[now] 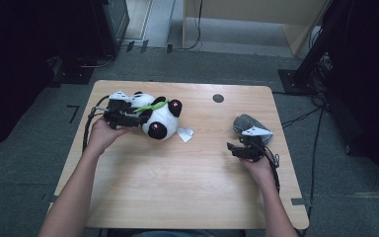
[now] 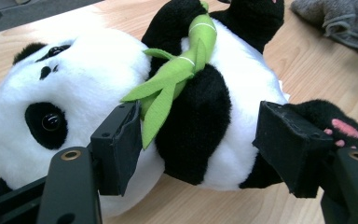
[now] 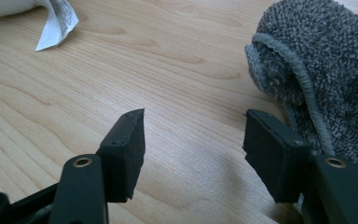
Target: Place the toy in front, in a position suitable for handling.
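Currently the plush panda (image 2: 121, 93) lies on its side at the far left of the wooden table (image 1: 177, 187), its belly between the jaws of the left gripper (image 2: 200, 144). Both pads press into the fur, one by the green bamboo leaf (image 2: 168, 88), the other by a black paw, pinching the toy. Right gripper (image 3: 193, 149) sits well apart at the table's right, jaws spread over bare wood, nothing between them. Grey towel (image 3: 317, 70) lies just beside its right jaw. White tag (image 3: 56, 23) lies near the panda.

The wooden bench (image 1: 177, 173) carries a plush panda (image 1: 159, 117) at its left and a grey cloth (image 1: 249, 123) at its right
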Demonstrator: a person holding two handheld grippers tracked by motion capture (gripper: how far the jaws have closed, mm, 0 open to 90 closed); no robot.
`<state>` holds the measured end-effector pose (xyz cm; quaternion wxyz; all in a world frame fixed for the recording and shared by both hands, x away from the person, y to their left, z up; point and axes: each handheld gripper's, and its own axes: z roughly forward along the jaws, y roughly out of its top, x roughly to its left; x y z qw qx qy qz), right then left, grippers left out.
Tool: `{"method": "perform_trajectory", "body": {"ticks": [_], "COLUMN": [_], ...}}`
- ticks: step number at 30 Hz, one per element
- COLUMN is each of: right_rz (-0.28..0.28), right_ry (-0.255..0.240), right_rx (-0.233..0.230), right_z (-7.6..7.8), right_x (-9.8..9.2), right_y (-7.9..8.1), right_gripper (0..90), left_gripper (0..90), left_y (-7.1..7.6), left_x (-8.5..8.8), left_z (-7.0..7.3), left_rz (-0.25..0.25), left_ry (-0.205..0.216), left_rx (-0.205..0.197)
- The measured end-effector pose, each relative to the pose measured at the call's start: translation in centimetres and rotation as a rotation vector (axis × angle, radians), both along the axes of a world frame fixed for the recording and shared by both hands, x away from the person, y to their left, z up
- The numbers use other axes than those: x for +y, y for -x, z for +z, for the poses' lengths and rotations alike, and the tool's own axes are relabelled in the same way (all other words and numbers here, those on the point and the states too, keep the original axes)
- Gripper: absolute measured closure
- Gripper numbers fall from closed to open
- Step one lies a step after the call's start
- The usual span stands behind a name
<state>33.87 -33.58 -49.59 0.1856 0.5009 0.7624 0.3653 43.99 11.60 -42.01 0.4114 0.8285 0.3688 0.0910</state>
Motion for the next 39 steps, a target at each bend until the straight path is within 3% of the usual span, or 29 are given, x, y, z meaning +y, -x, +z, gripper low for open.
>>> {"method": "perform_trajectory", "body": {"ticks": [4, 7, 11, 14, 16, 19, 21, 23, 27, 30, 33, 39], "right_rz": [0.004, 0.008, 0.007, 0.003, 0.003, 0.002, 0.002, 0.002, 0.004, 0.001, 0.0, -0.018], "right_ry": [-0.001, 0.003, 0.003, 0.004, 0.003, -0.003, -0.004, -0.007, -0.007, -0.005, -0.005, -0.012], "right_rx": [0.001, 0.004, 0.004, 0.012, 0.019, 0.017, 0.016, 0.017, 0.017, 0.015, 0.013, 0.011], "right_z": [0.1, 0.1, 0.1, 0.0, 0.0, 0.0, 0.1, 0.1, 0.1, 0.1, 0.2, 0.4], "right_x": [0.1, 0.2, 0.1, 0.0, 0.0, 0.0, -0.1, -0.1, -0.2, -0.2, -0.2, -0.6], "right_y": [0.1, 0.1, 0.2, 0.1, 0.1, 0.2, 0.2, 0.2, 0.3, 0.3, 0.3, 0.3], "right_gripper": [41.4, 41.5, 41.6, 41.6, 41.6, 41.6, 41.6, 41.6, 41.6, 41.9, 42.0, 43.4], "left_gripper": [34.2, 35.5, 36.8, 36.2, 36.0, 34.1, 34.3, 34.9, 39.7, 45.7, 49.9, 61.4], "left_y": [-0.6, -0.7, -0.2, -0.7, -1.3, -2.1, -2.4, -3.0, -2.7, -2.2, -1.9, -1.1], "left_x": [0.0, -0.1, 0.2, -0.4, -1.0, -2.0, -2.2, -2.3, -2.1, -1.7, -1.6, -1.8], "left_z": [-0.1, -0.4, 1.4, 2.3, 2.6, 2.0, 1.6, 0.4, -0.7, -1.5, -1.9, -1.9], "left_rz": [0.011, 0.016, 0.021, 0.006, -0.021, -0.031, -0.031, -0.031, -0.039, -0.01, 0.0, 0.028], "left_ry": [0.027, 0.014, 0.061, 0.02, 0.031, -0.036, -0.049, -0.064, -0.05, -0.009, 0.007, 0.008], "left_rx": [-0.007, -0.002, -0.069, -0.069, -0.049, -0.03, -0.025, 0.01, -0.003, -0.046, -0.058, -0.042]}}
